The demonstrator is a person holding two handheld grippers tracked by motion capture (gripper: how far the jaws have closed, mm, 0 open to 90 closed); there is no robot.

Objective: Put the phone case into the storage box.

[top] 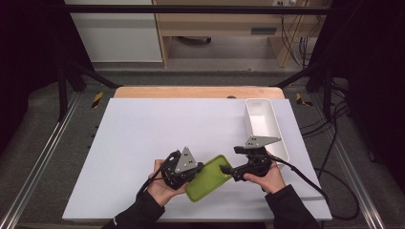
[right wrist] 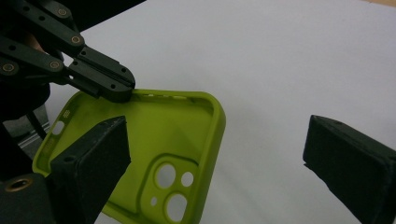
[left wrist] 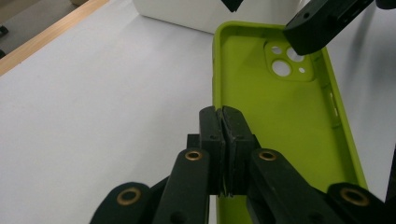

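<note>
- A lime-green soft phone case [top: 208, 177] lies open side up on the white bench [top: 143, 138], near its front edge at about 6 o'clock, slanted so that its camera-cutout end points toward 1 o'clock.
- In the right gripper view, the case [right wrist: 154, 135] shows three round lens holes and a raised rim; in the left gripper view the case [left wrist: 285, 121] runs away from the camera, cutouts at the far end.
- The left gripper [left wrist: 224, 140] has its jaws pressed together on the long side wall of the case, at the case's 9 o'clock edge in the high view, where the left gripper [top: 184, 167] sits in the person's left hand [top: 162, 183].
- The right gripper [right wrist: 215, 168] has its jaws wide apart, one above the camera-cutout corner, the other over bare bench; whether either touches the case cannot be told. In the high view, the right gripper [top: 229, 169] is at the case's 3 o'clock end, held by the right hand [top: 265, 179].
- A white rectangular plastic bin [top: 265, 126] stands at 2 o'clock from the case, near the bench's right edge.
</note>
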